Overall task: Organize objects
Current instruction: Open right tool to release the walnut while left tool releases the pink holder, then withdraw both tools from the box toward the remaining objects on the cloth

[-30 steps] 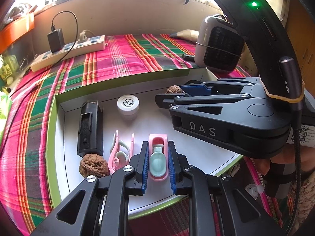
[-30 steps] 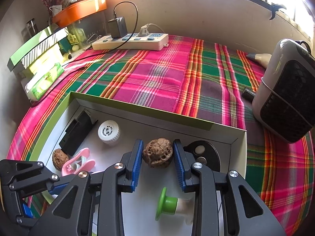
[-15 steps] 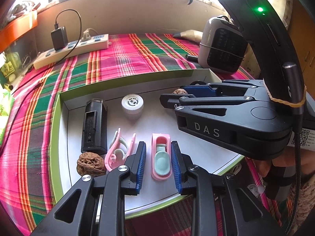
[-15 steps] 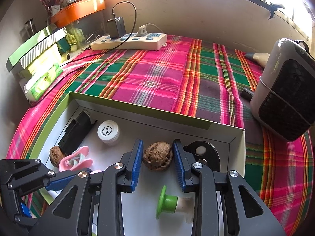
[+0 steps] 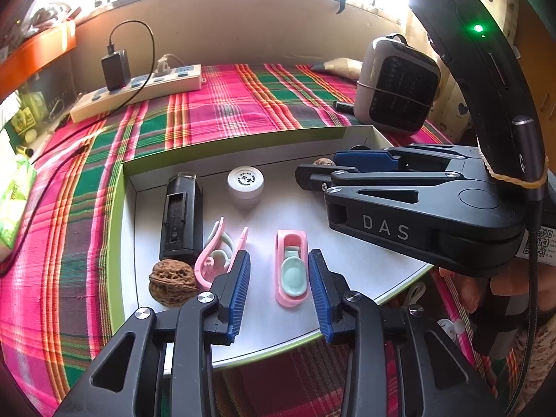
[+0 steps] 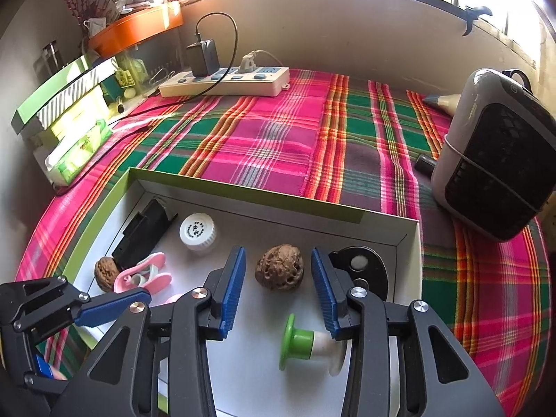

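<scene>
Right wrist: open gripper astride walnut.

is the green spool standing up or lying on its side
On its side. The green spool lies in the tray with its axis level, green flange edge-up, just below the open right claw.

Bare floor of the white tray beside the walnut; green-capped spool seemingly blocks nearer.

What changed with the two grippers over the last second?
Both opened. The left gripper let go of the pink and mint toy bathtub, and the right gripper released the brown wrinkled walnut; both now lie free between the spread fingers. The white shallow box and its other items stayed put.
</scene>
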`<state>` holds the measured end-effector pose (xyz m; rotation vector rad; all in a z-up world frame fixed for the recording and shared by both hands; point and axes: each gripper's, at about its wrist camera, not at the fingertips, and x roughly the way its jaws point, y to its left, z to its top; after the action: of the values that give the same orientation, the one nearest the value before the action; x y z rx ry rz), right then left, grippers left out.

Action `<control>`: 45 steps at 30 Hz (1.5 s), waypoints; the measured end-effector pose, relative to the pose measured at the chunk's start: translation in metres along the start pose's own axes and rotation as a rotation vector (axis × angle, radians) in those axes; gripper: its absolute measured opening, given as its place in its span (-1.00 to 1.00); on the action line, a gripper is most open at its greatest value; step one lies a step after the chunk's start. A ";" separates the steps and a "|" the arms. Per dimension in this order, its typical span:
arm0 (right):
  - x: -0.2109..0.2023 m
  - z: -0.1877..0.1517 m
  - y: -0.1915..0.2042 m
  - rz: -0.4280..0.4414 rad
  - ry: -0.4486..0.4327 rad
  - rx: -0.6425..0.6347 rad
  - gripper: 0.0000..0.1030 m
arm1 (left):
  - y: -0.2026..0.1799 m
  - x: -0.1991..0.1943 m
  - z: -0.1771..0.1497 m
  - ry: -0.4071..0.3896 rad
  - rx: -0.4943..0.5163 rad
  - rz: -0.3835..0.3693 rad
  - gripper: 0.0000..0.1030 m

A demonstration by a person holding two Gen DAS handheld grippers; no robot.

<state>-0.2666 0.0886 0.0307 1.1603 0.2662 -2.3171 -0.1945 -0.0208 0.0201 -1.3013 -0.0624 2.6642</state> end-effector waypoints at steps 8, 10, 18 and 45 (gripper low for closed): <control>-0.012 -0.004 0.003 -0.010 -0.021 0.000 -0.20 | -0.003 -0.013 -0.004 -0.027 0.010 0.011 -0.35; -0.015 -0.005 0.003 -0.014 -0.026 0.006 -0.20 | -0.003 -0.016 -0.005 -0.031 0.012 0.014 -0.35; -0.027 -0.013 0.005 -0.013 -0.042 0.028 -0.19 | -0.003 -0.027 -0.010 -0.049 0.010 0.020 -0.35; -0.100 -0.080 0.014 -0.053 -0.140 0.121 -0.18 | -0.014 -0.076 -0.049 -0.120 0.018 -0.002 -0.35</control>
<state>-0.1553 0.1460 0.0609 1.0520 0.1075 -2.4774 -0.1084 -0.0223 0.0506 -1.1339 -0.0560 2.7325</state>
